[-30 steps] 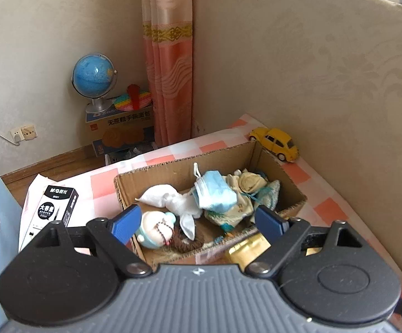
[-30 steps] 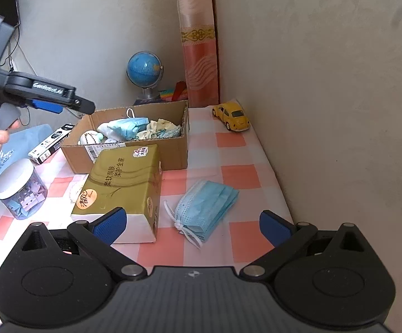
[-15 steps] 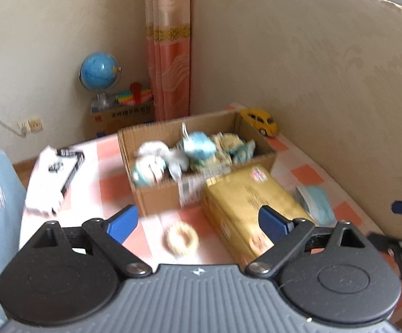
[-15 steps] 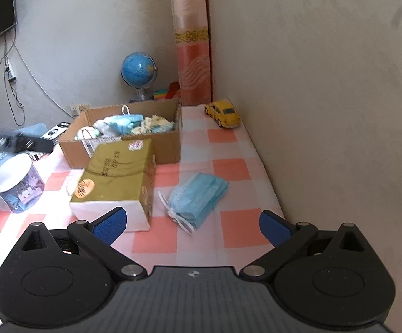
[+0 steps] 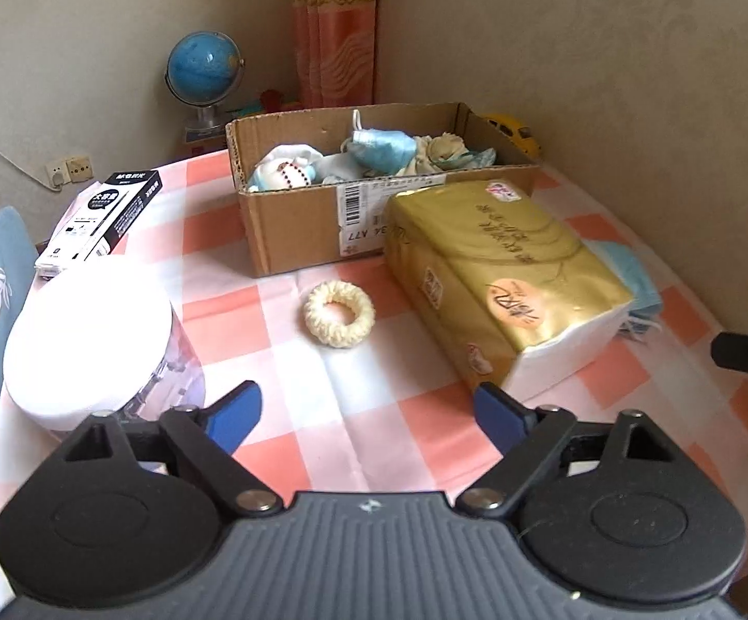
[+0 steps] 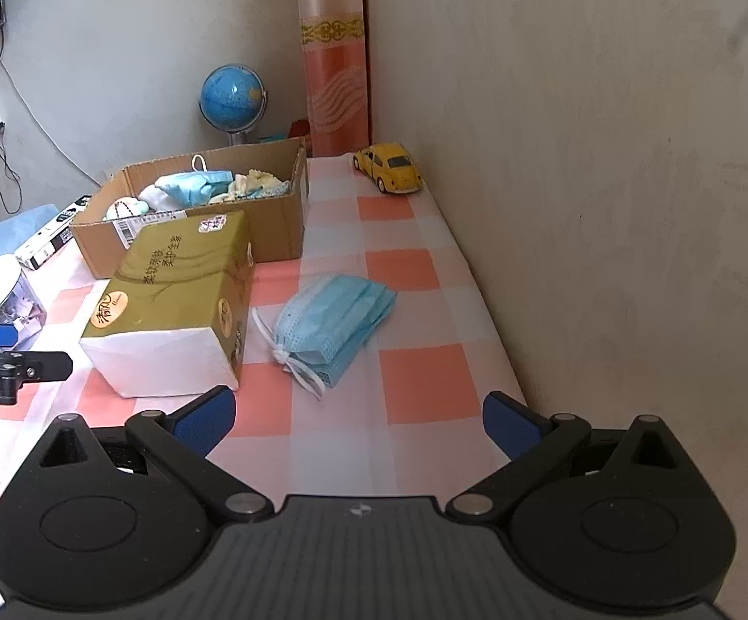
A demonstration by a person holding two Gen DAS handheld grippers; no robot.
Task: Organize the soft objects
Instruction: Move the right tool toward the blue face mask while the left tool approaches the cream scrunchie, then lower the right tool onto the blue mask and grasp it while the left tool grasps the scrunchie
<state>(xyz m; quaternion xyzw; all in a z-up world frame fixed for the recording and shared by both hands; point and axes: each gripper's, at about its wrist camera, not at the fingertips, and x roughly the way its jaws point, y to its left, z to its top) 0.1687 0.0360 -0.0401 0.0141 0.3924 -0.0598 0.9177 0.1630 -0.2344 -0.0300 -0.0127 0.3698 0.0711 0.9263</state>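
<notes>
my left gripper [image 5: 366, 413], jaws closing w/ nothing between, points at a fuzzy cream knit ring [image 5: 339, 313] at 12 o'clock. my right gripper [image 6: 358, 421], wide open & empty, faces pleated blue masks [image 6: 333, 320]; corrugated cardboard box [image 6: 275, 217] at 11.

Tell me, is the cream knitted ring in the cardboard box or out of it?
Out. The cream ring lies on the checked cloth in front of the cardboard box, apart from it.

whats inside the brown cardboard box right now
The brown cardboard box holds a crumpled light blue face mask, a pale round plush toy with a bead string and cream knitted cloth. Anything beneath that pile is covered.
</notes>
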